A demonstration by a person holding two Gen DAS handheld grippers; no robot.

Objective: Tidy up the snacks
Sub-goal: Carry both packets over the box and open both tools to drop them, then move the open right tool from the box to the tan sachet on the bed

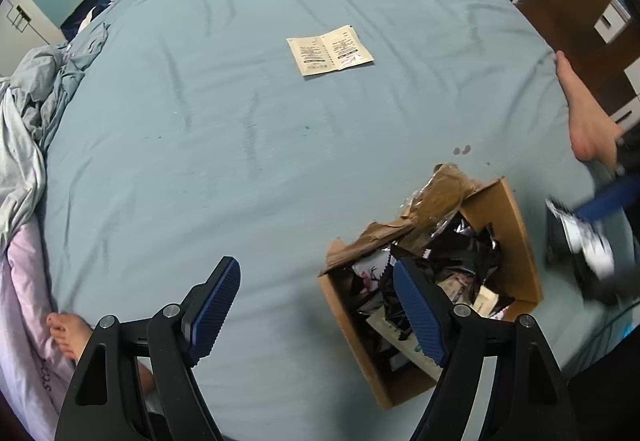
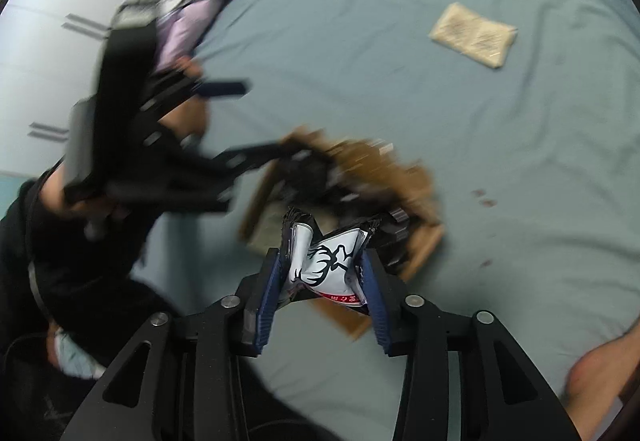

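The right tongs (image 2: 322, 273) are squeezing a small white snack packet (image 2: 326, 265) between their blue pads, and the packet is buckling in the middle under that pinch. It is hanging in the air just above the near edge of the cardboard box (image 1: 516, 225), so it is out of the box but not yet set anywhere. Its long axis seems to be running roughly away from the tongs, with the crimped black top end pointing outward and a red strip at the near end.

The relation that matters, as I am judging it, is the gap to the beige packet (image 2: 474, 35) that is lying flat on the blue sheet (image 1: 240, 121), well apart from the box. From the right tongs it is sitting far ahead and off to the right, its long side slanting across the bed. If the white packet is being sorted out onto the sheet, the right hand is the one carrying it, and it has a clear run over bare sheet.

The left tongs (image 1: 316, 309) are standing wide apart with nothing between them, pointing steeply down beside the box, one pad over its open top. The box is holding a jumble of dark, shiny wrappers, its torn flap sticking up.

The white packet is showing a black antlered deer drawing.
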